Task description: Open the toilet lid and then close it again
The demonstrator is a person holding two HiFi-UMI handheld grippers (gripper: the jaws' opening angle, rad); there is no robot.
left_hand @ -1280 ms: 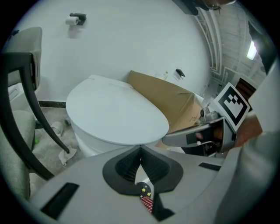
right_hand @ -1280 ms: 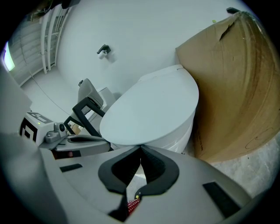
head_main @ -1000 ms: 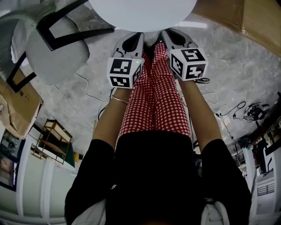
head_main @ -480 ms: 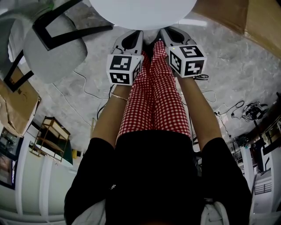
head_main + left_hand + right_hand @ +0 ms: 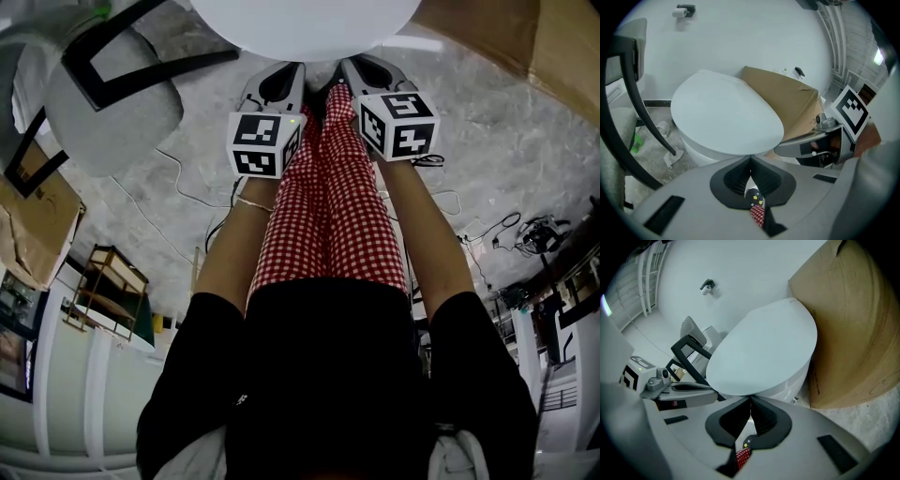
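The white toilet lid (image 5: 305, 23) lies flat and closed on the bowl, at the top of the head view. My left gripper (image 5: 284, 80) and right gripper (image 5: 364, 70) are held side by side just below its front edge, above the person's red checked trousers. In the left gripper view the lid (image 5: 724, 115) fills the middle, and the left gripper (image 5: 750, 160) has its jaw tips pressed together right at the lid's near rim. In the right gripper view the right gripper (image 5: 751, 401) stands likewise shut at the rim of the lid (image 5: 764, 352). Nothing is between either pair of jaws.
A grey chair with a black frame (image 5: 108, 89) stands left of the toilet. A large cardboard sheet (image 5: 525, 37) leans at its right, close beside the bowl (image 5: 853, 324). Cables (image 5: 525, 234) and crumpled tissue (image 5: 670, 157) lie on the concrete floor. The wall carries a paper holder (image 5: 684, 10).
Both grippers have edged slightly forward toward the lid's front edge. The lid has not moved and both jaws remain shut.
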